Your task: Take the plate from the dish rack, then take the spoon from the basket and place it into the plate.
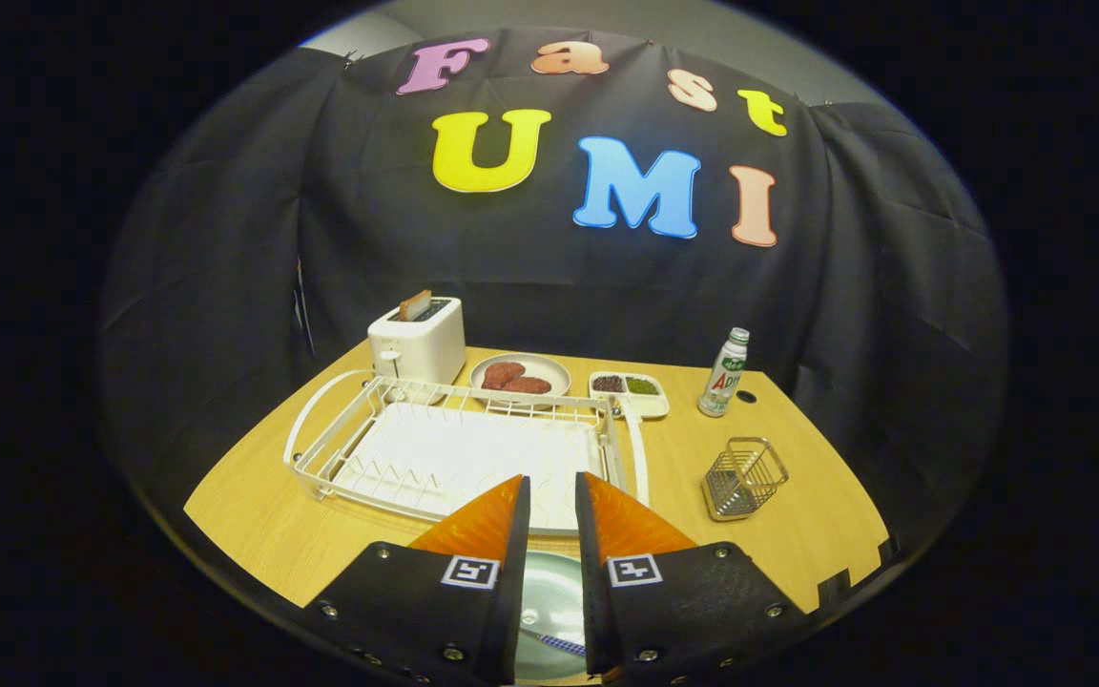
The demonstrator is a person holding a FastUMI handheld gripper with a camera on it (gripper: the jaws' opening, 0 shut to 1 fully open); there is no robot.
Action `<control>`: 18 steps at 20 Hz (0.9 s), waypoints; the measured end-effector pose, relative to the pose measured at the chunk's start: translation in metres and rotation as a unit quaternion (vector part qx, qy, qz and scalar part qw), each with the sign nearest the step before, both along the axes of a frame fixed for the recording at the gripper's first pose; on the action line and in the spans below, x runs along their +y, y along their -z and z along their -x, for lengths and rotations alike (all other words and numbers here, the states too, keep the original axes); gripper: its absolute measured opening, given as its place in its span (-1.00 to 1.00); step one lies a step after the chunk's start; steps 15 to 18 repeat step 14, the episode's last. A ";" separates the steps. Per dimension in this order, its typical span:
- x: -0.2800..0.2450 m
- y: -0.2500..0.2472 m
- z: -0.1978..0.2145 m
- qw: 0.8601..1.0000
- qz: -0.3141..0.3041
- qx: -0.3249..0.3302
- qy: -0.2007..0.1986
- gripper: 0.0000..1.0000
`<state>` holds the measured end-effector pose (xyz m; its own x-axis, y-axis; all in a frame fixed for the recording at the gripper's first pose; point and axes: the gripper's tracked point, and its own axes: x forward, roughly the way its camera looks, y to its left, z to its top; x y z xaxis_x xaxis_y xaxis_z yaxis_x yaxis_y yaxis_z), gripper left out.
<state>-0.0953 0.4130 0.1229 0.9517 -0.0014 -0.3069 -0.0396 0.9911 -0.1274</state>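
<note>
Looking down past the hand-held gripper (pixel 552 496) from my end, its two fingers stand slightly parted with nothing pinched between them, so it's released. Right under the gap, close in below the fingers, sits the pale green plate (pixel 549 596) on the wooden counter (pixel 263 525), and the spoon (pixel 557 644) lies in it, only a checkered blue-and-white bit of the handle peeking out between the finger bases. So plate and spoon are both beneath the gripper rather than ahead of it. Just beyond the fingertips is the white wire dish rack (pixel 459 448) on its white drip tray, no dishes standing in it. Off to the right of the fingers, apart from the rack, the small wire basket (pixel 745 477) stands a bit tilted in this fisheye view, and I see nothing inside it. Further back there's a white toaster (pixel 418 342) with a slice of bread poking up, a round plate with two brownish patties (pixel 519 375), a white two-compartment dish (pixel 629 392) with dark stuff in one side and green in the other, and a little white bottle (pixel 724 374) with a green and red label. As for writing: the bottle's print is too small for me to make out, and each finger carries a square black-and-white marker tag, no text.
</note>
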 end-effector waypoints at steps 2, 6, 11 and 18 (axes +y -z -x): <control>-0.011 -0.031 -0.005 0.999 0.000 -0.032 0.005 -0.45; -0.035 -0.101 -0.013 0.994 -0.002 -0.104 0.024 -0.46; -0.063 -0.165 -0.017 0.985 -0.020 -0.166 0.047 -0.46; -0.080 -0.187 -0.018 0.981 -0.029 -0.186 0.056 -0.46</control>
